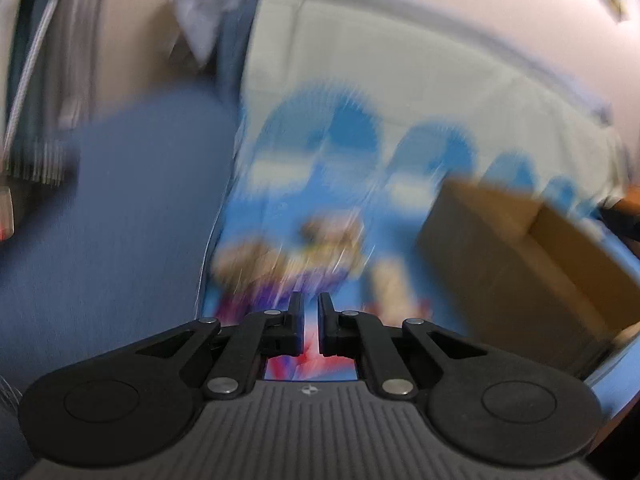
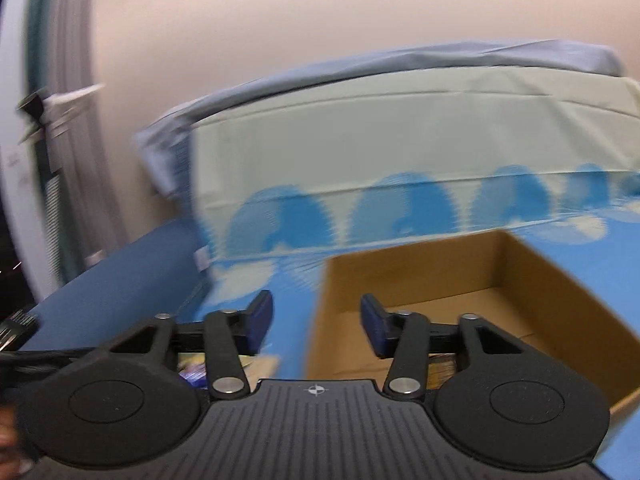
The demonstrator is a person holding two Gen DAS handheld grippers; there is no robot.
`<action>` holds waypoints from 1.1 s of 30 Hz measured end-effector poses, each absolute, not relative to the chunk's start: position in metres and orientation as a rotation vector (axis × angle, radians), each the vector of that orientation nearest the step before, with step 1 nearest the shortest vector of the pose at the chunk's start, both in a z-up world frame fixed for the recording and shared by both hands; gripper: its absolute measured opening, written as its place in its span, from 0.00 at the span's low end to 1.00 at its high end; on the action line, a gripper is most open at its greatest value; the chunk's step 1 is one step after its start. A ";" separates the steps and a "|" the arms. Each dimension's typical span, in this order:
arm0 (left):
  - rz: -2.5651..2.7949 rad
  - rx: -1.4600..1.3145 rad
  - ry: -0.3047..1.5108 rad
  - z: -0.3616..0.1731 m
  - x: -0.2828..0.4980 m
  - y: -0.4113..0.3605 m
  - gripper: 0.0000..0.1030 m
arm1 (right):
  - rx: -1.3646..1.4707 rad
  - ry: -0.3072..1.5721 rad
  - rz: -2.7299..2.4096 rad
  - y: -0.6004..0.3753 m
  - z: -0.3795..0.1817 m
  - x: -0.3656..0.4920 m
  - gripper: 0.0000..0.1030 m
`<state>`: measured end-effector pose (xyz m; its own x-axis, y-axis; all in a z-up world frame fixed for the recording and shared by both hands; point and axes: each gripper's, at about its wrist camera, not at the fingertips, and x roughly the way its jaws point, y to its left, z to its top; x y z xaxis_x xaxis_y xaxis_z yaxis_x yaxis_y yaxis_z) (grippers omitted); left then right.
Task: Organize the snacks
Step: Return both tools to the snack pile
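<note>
The left claw [image 1: 310,322], closed and empty, points at a blurred heap of colourful snack packets [image 1: 304,256] just ahead on the blue patterned bed sheet [image 1: 360,152]. The right claw [image 2: 316,322], open and empty, faces the open brown cardboard box [image 2: 460,272] directly ahead.

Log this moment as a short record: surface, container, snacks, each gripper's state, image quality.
surface: blue and white patterned sheet over a bed
container: open cardboard box on the sheet, mostly bare inside
snacks: blurred colourful packets on the sheet left of the box; kinds unreadable
left gripper: shut, nothing visibly between its jaws, aimed at the packets
right gripper: open, empty, over the box's near left corner
image quality: left wrist view heavily motion-blurred; right wrist view mildly blurred
</note>
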<state>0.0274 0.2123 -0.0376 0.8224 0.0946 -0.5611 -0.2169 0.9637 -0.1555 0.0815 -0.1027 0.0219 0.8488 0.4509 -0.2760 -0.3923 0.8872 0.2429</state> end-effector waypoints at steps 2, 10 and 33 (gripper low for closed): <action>0.210 -0.302 0.559 -0.041 0.029 0.230 0.03 | 0.145 0.349 0.510 -0.085 0.020 0.075 0.35; 0.214 -0.168 0.579 -0.050 0.056 0.217 0.04 | 0.086 0.445 0.625 -0.028 0.006 0.067 0.35; 0.298 -0.174 0.595 -0.086 0.122 0.229 0.53 | -0.097 0.696 0.425 0.067 -0.079 0.170 0.72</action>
<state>0.1222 0.2295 -0.0864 0.7875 0.2249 -0.5737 -0.3245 0.9428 -0.0759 0.1704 0.0673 -0.0786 0.6854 0.3472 -0.6400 -0.4111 0.9100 0.0535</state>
